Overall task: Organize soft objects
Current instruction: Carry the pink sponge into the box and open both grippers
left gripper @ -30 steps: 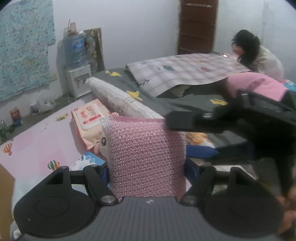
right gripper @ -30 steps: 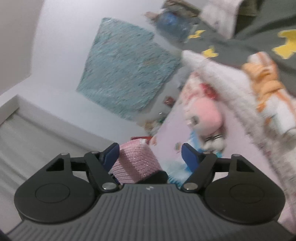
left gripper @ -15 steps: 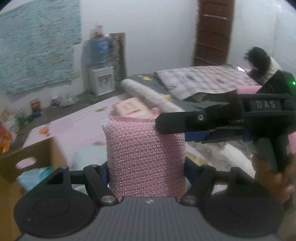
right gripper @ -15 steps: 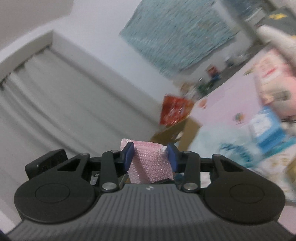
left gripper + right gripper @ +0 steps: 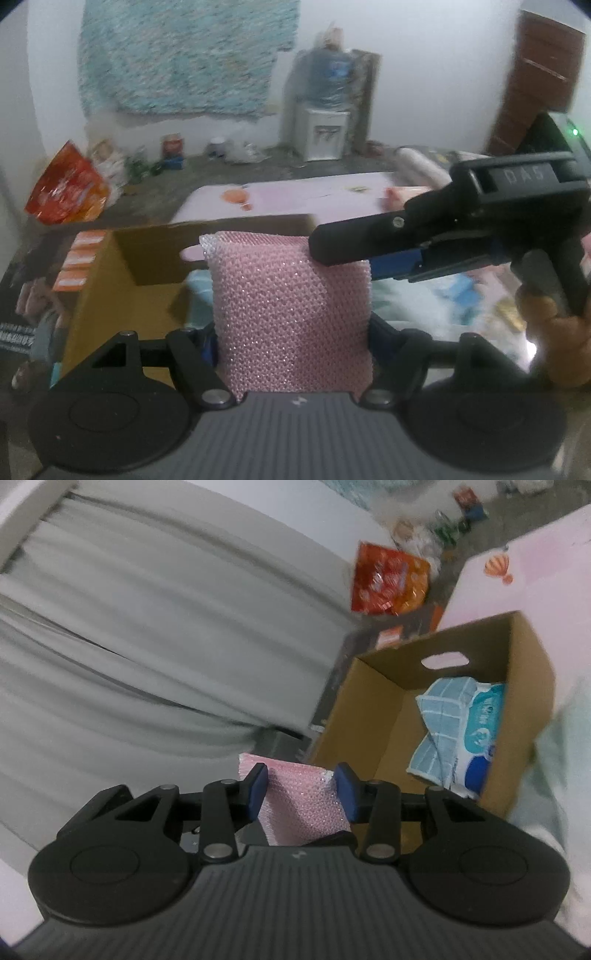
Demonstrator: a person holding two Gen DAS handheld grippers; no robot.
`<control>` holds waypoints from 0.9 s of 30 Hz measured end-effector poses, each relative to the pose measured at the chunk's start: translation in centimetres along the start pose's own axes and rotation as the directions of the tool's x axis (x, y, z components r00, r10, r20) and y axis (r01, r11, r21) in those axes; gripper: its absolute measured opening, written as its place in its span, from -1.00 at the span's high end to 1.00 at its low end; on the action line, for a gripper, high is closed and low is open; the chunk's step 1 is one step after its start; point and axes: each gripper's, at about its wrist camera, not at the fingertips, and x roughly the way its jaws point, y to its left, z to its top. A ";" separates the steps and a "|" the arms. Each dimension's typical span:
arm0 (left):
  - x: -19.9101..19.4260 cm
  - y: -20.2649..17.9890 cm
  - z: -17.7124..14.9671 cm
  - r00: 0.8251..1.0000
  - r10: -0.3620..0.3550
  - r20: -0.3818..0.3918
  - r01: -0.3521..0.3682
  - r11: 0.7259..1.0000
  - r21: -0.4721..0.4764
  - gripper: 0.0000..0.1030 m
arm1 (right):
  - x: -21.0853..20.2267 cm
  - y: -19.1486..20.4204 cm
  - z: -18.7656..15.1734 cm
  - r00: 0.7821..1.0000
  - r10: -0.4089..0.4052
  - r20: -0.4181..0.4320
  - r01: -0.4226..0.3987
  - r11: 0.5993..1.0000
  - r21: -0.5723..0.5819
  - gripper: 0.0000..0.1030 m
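Pink mesh sponge (image 5: 291, 314) sits clamped upright in our left tongs (image 5: 291, 332), while our right tongs (image 5: 303, 790) pinch its top edge from the side. Just beyond it stands an open cardboard box (image 5: 532, 657) on the floor; inside, against its far wall, lie a blue checked cloth (image 5: 443, 701) and a tissue pack (image 5: 484, 734).

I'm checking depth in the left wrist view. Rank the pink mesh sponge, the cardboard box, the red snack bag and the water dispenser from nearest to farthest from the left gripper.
1. Pink mesh sponge, between the left gripper fingers.
2. Cardboard box, just behind, left.
3. Red snack bag, floor, far left.
4. Water dispenser, at the back wall.
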 end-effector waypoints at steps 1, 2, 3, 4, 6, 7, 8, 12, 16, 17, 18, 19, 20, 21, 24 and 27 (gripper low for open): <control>0.5 1.0 0.2 1.000 0.006 -0.006 -0.006 1.000 -0.015 -0.48 | 1.1 0.0 0.5 1.000 -0.019 -0.010 0.019 1.000 0.000 0.27; 1.2 2.1 0.3 1.000 0.013 -0.014 -0.013 0.999 -0.033 -0.48 | 2.2 -0.2 1.0 0.999 -0.038 -0.019 0.038 0.999 -0.006 0.28; 2.0 3.2 0.5 1.000 0.018 -0.023 -0.019 0.999 -0.050 -0.49 | 3.5 0.0 1.6 0.998 -0.061 -0.024 0.061 0.998 -0.011 0.30; 2.8 4.2 0.8 0.999 0.022 -0.034 -0.025 0.998 -0.065 -0.49 | 4.7 0.0 2.1 0.996 -0.081 -0.031 0.081 0.997 -0.007 0.30; 4.6 6.2 1.3 0.998 0.041 -0.055 -0.046 0.995 -0.088 -0.53 | 7.2 -0.3 3.2 0.993 -0.110 -0.046 0.110 0.994 0.011 0.32; 5.4 7.2 1.6 0.997 0.051 -0.066 -0.057 0.993 -0.101 -0.53 | 8.2 -0.7 3.8 0.991 -0.123 -0.050 0.125 0.992 0.024 0.32; 5.9 8.2 1.7 0.995 0.058 -0.076 -0.066 0.992 -0.111 -0.55 | 9.3 -1.2 4.4 0.989 -0.133 -0.057 0.136 0.990 0.041 0.33; 8.2 10.8 2.4 0.986 0.128 -0.103 -0.141 0.980 -0.140 -0.65 | 14.0 -4.1 6.5 0.984 -0.169 -0.055 0.174 0.979 0.107 0.41; 10.5 12.2 2.8 0.976 0.179 -0.123 -0.198 0.967 -0.162 -0.70 | 17.0 -6.9 7.7 0.975 -0.214 -0.052 0.220 0.957 0.189 0.44; 11.0 12.5 2.8 0.973 0.188 -0.131 -0.208 0.965 -0.161 -0.70 | 17.6 -7.6 7.8 0.970 -0.237 -0.053 0.243 0.949 0.200 0.44; 11.4 12.6 2.7 0.971 0.193 -0.140 -0.215 0.963 -0.162 -0.70 | 18.3 -8.3 7.8 0.963 -0.263 -0.058 0.270 0.940 0.210 0.44; 11.7 12.9 2.6 0.970 0.196 -0.145 -0.219 0.961 -0.169 -0.70 | 18.8 -8.9 7.8 0.954 -0.294 -0.065 0.301 0.928 0.219 0.44; 12.0 13.0 2.4 0.969 0.197 -0.147 -0.222 0.959 -0.175 -0.70 | 19.3 -9.7 7.7 0.946 -0.317 -0.070 0.325 0.918 0.226 0.44; 12.2 12.9 2.3 0.968 0.203 -0.145 -0.226 0.959 -0.169 -0.70 | 19.7 -10.3 7.7 0.941 -0.331 -0.072 0.338 0.911 0.236 0.44; 12.4 12.3 2.3 0.965 0.222 -0.142 -0.242 0.960 -0.142 -0.70 | 20.6 -11.9 7.5 0.937 -0.343 -0.071 0.349 0.898 0.268 0.44; 12.4 11.9 2.4 0.966 0.216 -0.144 -0.236 0.962 -0.139 -0.70 | 21.4 -12.7 7.3 0.934 -0.352 -0.066 0.356 0.890 0.287 0.38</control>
